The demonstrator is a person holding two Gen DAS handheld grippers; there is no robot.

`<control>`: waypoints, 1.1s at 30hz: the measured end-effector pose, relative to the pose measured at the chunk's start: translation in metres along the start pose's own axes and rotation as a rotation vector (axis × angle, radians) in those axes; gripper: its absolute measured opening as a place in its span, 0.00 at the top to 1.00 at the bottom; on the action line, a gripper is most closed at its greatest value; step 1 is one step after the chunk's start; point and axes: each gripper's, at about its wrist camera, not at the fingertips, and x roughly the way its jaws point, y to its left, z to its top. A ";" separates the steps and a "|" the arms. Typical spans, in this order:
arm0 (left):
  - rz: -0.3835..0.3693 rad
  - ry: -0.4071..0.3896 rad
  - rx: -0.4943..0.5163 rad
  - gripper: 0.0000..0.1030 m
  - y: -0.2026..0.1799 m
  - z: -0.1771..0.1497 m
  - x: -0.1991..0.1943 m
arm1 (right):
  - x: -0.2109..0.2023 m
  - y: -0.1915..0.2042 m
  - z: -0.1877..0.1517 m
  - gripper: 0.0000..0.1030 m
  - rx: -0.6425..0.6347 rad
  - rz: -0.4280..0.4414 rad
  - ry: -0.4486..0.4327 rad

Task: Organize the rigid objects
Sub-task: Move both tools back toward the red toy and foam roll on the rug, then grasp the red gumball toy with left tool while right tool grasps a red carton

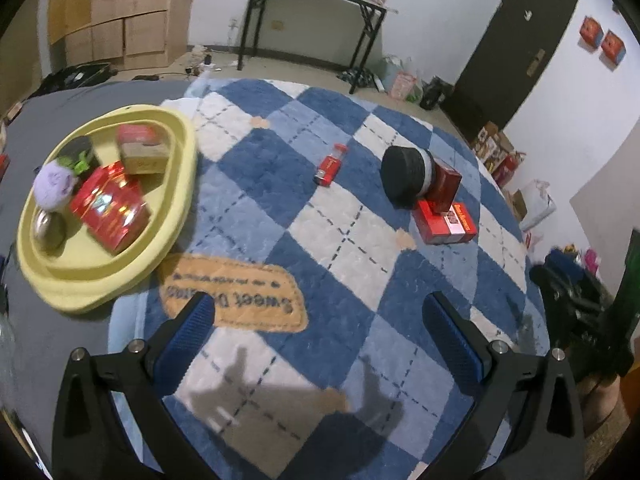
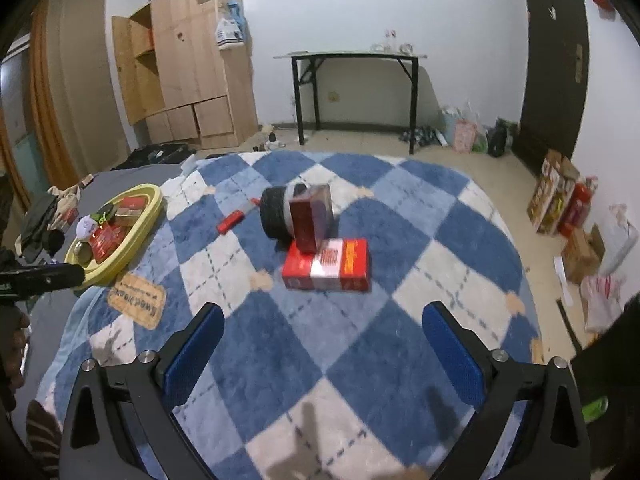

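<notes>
On the blue-and-white checked rug lie a flat red box (image 2: 326, 265), a dark red box (image 2: 308, 224) leaning on it, and a black-lidded jar (image 2: 276, 212) on its side behind. A small red bottle (image 2: 231, 221) lies further left. The same group shows in the left wrist view: flat red box (image 1: 446, 222), dark red box (image 1: 446, 184), jar (image 1: 404, 174), small bottle (image 1: 330, 166). A yellow tray (image 1: 176, 216) holds red boxes, a purple ball and a metal tin. My left gripper (image 1: 320, 320) and right gripper (image 2: 322, 330) are both open and empty above the rug.
A black folding table (image 2: 356, 80) stands by the far wall, a wooden wardrobe (image 2: 188, 68) to its left and a dark door (image 2: 556, 60) to its right. Bags and cartons (image 2: 560, 204) line the floor on the right. Grey bedding (image 1: 60, 120) lies under the tray.
</notes>
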 end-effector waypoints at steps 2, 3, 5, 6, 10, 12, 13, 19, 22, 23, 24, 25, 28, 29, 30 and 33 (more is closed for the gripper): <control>-0.002 0.010 0.035 0.00 -0.005 0.009 0.010 | 0.014 0.000 0.009 0.11 -0.005 0.002 0.003; 0.006 0.018 0.053 0.00 -0.008 0.016 0.017 | 0.021 0.000 0.015 0.17 -0.010 0.006 0.009; 0.007 0.025 0.077 0.00 -0.010 0.025 0.028 | 0.039 0.001 0.026 0.20 -0.021 -0.002 0.014; 0.006 0.028 0.083 0.00 -0.011 0.030 0.035 | 0.049 0.001 0.031 0.20 -0.021 -0.004 0.010; 0.002 0.060 0.093 0.00 -0.010 0.049 0.070 | 0.098 0.005 0.042 0.34 -0.041 -0.006 0.076; -0.006 0.071 0.111 0.00 -0.010 0.056 0.085 | 0.121 0.007 0.045 0.34 -0.046 -0.003 0.107; -0.006 0.075 0.124 0.00 -0.010 0.060 0.095 | 0.130 0.008 0.046 0.34 -0.051 -0.008 0.114; 0.004 0.107 0.150 0.00 -0.005 0.083 0.146 | 0.179 0.003 0.057 0.43 -0.060 -0.021 0.131; 0.065 0.105 0.169 0.01 0.000 0.090 0.165 | 0.191 -0.008 0.056 0.65 -0.036 -0.006 0.118; 0.066 0.106 0.171 0.01 0.002 0.092 0.170 | 0.195 -0.012 0.055 0.67 -0.034 0.002 0.120; 0.040 0.116 0.168 0.01 0.003 0.094 0.176 | 0.199 -0.013 0.055 0.69 -0.039 0.002 0.121; 0.011 0.118 0.164 0.03 0.003 0.097 0.182 | 0.201 -0.015 0.055 0.69 -0.042 0.002 0.115; 0.018 0.094 0.187 0.11 -0.003 0.103 0.192 | 0.214 -0.020 0.060 0.69 -0.042 0.018 0.105; 0.029 0.084 0.191 0.19 -0.006 0.104 0.194 | 0.217 -0.021 0.062 0.69 -0.037 0.028 0.102; 0.049 0.073 0.196 0.28 -0.008 0.105 0.196 | 0.220 -0.022 0.064 0.69 -0.031 0.037 0.098; 0.056 0.033 0.137 0.58 -0.003 0.102 0.190 | 0.231 -0.023 0.071 0.69 -0.016 0.052 0.105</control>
